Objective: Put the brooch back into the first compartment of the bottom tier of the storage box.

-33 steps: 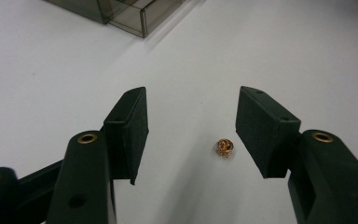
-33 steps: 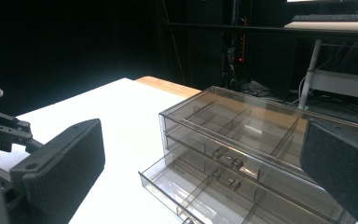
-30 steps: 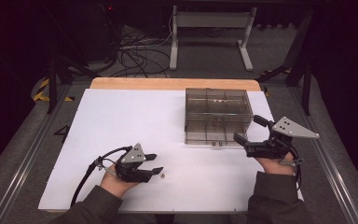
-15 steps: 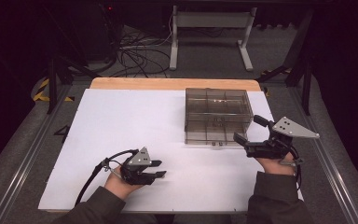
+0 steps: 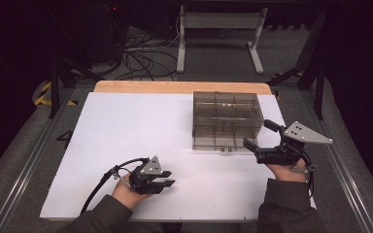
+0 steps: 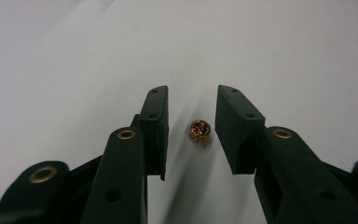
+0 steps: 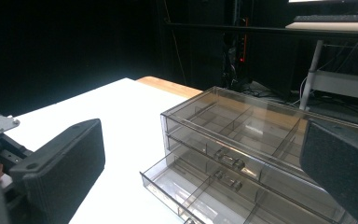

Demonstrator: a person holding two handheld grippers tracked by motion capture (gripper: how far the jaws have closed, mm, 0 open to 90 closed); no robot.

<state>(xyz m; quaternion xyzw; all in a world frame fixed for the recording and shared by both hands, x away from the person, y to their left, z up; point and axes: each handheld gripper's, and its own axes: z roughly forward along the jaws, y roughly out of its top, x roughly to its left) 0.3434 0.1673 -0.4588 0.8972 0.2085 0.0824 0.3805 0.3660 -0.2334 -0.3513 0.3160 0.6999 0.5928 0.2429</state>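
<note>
Small brass piece (image 6: 199, 131) lies between left hand-held gripper (image 6: 191, 112) jaws, untouched.

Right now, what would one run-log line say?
left gripper: open, fingers straddling small brass part | right gripper: open, beside drawer box | bottom drawer: ajar

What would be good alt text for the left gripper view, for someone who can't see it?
A small brass-coloured metal part lies on a white table surface, centred in the gap between the open black jaws of the left gripper, untouched by either jaw. The jaws rise from the bottom edge, with brass eyelets on their arms.
</note>
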